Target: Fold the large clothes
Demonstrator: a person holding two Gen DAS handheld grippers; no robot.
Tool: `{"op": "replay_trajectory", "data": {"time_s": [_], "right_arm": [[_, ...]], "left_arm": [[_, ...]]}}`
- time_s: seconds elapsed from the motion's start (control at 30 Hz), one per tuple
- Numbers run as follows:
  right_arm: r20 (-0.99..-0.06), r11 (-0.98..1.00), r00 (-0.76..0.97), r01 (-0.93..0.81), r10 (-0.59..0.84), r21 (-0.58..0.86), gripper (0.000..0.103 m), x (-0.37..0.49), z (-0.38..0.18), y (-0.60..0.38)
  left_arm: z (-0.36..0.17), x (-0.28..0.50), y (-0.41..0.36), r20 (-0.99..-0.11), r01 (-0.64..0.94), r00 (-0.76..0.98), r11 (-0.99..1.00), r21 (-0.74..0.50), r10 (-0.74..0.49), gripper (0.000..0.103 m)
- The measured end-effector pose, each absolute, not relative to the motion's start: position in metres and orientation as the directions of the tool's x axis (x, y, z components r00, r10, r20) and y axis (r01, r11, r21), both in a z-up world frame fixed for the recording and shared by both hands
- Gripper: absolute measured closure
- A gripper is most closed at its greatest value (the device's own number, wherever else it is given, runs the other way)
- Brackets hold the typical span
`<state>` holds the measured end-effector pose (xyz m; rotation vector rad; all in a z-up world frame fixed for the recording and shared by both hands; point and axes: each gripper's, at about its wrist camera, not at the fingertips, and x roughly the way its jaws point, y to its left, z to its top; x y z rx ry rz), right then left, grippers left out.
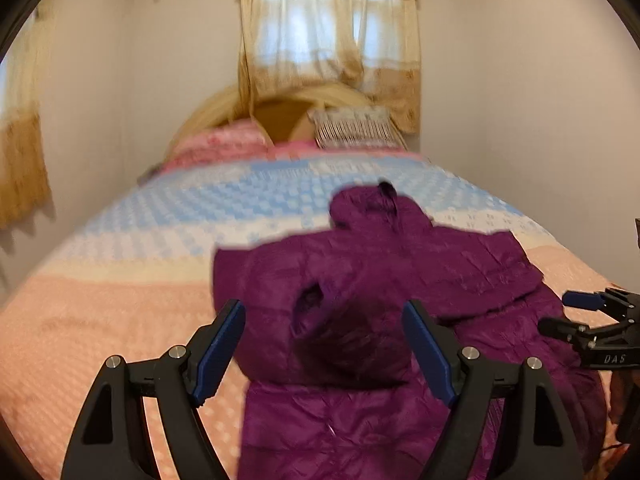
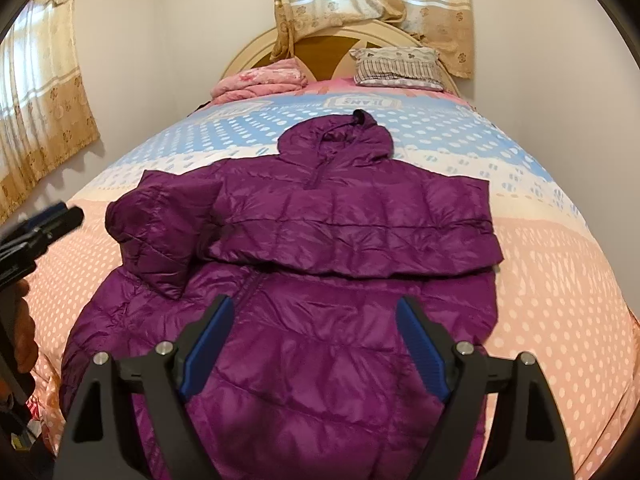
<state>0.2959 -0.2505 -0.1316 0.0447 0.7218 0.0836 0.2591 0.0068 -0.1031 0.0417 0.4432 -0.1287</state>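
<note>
A purple hooded puffer jacket lies flat on the bed, its hood toward the headboard. Both sleeves are folded in over the chest; the left sleeve's cuff bulges at the jacket's left side. My right gripper hovers open over the jacket's lower body with nothing between its pads. The blurred left wrist view shows my left gripper open above the jacket, near the dark cuff opening, gripping nothing. Each gripper appears at the edge of the other view: the right gripper and the left gripper.
The bedspread is pink with white dots near me and blue farther off. A striped pillow and a folded pink blanket lie by the headboard. Curtains hang on the walls. A hand shows at the left.
</note>
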Motion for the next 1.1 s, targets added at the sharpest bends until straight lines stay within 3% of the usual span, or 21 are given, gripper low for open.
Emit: {"op": "replay_trajectory", "data": {"time_s": [0.13, 0.27, 0.33, 0.4, 0.63, 0.77, 0.8, 0.83, 0.87, 0.9, 0.93, 1.1], "right_arm": [[-0.656, 0.995, 0.749, -0.086, 0.092, 0.042, 0.017, 0.300, -0.119, -0.230], [-0.647, 0.993, 0.757, -0.118, 0.087, -0.006, 0.010, 0.319, -0.104, -0.191], [-0.642, 0.990, 0.763, -0.136, 0.076, -0.045, 0.010, 0.334, -0.099, -0.163], [-0.637, 0.989, 0.769, -0.129, 0.056, -0.069, 0.009, 0.345, -0.097, -0.143], [-0.644, 0.989, 0.764, -0.123, 0.040, -0.084, 0.004, 0.385, -0.100, -0.077], [-0.704, 0.983, 0.710, -0.138, 0.012, -0.122, 0.008, 0.401, -0.124, -0.064], [-0.718, 0.980, 0.696, -0.153, 0.018, -0.124, 0.018, 0.400, -0.130, -0.066], [-0.733, 0.979, 0.680, -0.162, 0.021, -0.122, 0.039, 0.400, -0.135, -0.071], [-0.749, 0.980, 0.662, -0.168, 0.032, -0.106, 0.053, 0.401, -0.137, -0.076], [-0.760, 0.981, 0.648, -0.174, 0.051, -0.082, 0.081, 0.399, -0.139, -0.085], [-0.758, 0.982, 0.650, -0.174, 0.057, -0.075, 0.090, 0.397, -0.138, -0.090], [-0.720, 0.988, 0.689, -0.149, 0.081, -0.031, 0.095, 0.378, -0.124, -0.141]], "left_arm": [[-0.104, 0.264, 0.033, -0.425, -0.021, 0.904, 0.999, 0.047, 0.039, 0.015], [-0.136, 0.290, 0.077, -0.526, -0.212, 0.815, 0.970, 0.117, 0.241, 0.015], [-0.150, 0.297, 0.094, -0.572, -0.272, 0.770, 0.957, 0.106, 0.282, 0.015], [-0.166, 0.300, 0.112, -0.617, -0.312, 0.732, 0.947, 0.074, 0.290, 0.015], [-0.185, 0.296, 0.131, -0.649, -0.333, 0.710, 0.942, 0.033, 0.274, 0.015], [-0.188, 0.293, 0.133, -0.655, -0.328, 0.711, 0.944, 0.013, 0.256, 0.015], [-0.189, 0.293, 0.136, -0.658, -0.328, 0.709, 0.945, 0.008, 0.252, 0.015], [-0.190, 0.291, 0.137, -0.662, -0.328, 0.708, 0.945, 0.002, 0.247, 0.015], [-0.193, 0.291, 0.140, -0.666, -0.329, 0.707, 0.944, -0.010, 0.239, 0.015], [-0.194, 0.291, 0.142, -0.669, -0.331, 0.705, 0.943, -0.017, 0.235, 0.015], [-0.195, 0.291, 0.143, -0.675, -0.333, 0.701, 0.943, -0.024, 0.230, 0.015], [-0.195, 0.291, 0.143, -0.679, -0.322, 0.703, 0.946, -0.039, 0.211, 0.015]]}}
